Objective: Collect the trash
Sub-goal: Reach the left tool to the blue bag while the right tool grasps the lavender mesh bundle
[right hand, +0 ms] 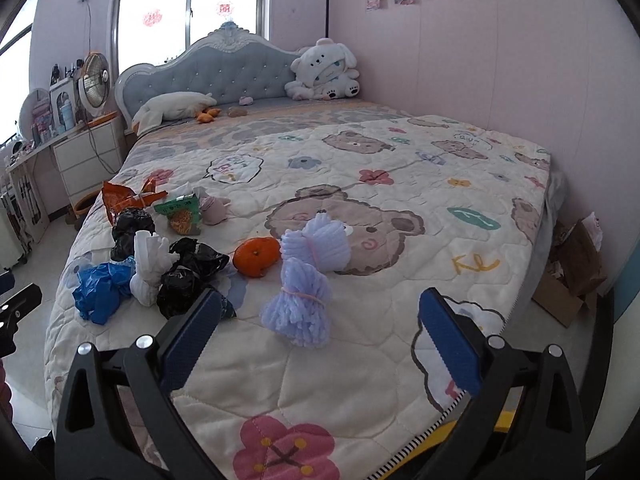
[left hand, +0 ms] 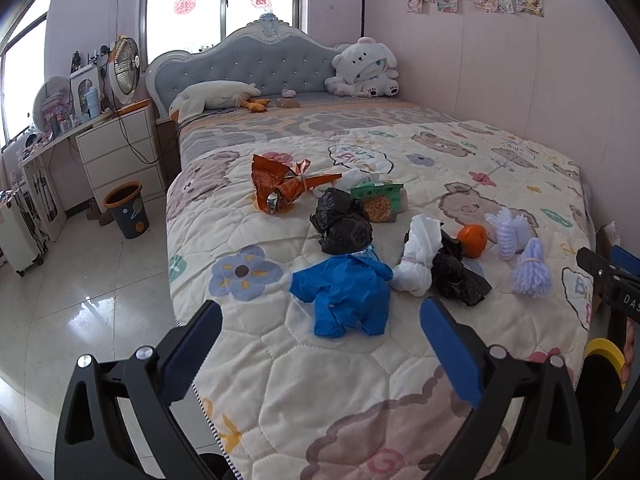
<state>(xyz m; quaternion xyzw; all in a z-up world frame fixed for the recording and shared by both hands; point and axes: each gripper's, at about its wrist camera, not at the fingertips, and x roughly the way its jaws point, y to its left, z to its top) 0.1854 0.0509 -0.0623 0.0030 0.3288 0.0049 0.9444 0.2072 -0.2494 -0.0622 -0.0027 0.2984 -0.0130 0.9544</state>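
The left gripper [left hand: 320,336] has its jaws wide apart and holds nothing; it hangs over the near edge of the bed [left hand: 280,380], just short of a blue bag [left hand: 344,296]. The right gripper [right hand: 320,332] is wide apart too and empty, with a purple yarn bundle [right hand: 298,306] just ahead. The trash lies in a heap on the blanket: two black bags [left hand: 342,222], a white bag [left hand: 418,258], an orange wrapper [left hand: 280,184] and a green packet [left hand: 378,200]. An orange [right hand: 256,256] sits beside what may be a second yarn bundle [right hand: 320,246]. A bin [left hand: 128,210] stands on the floor, well apart.
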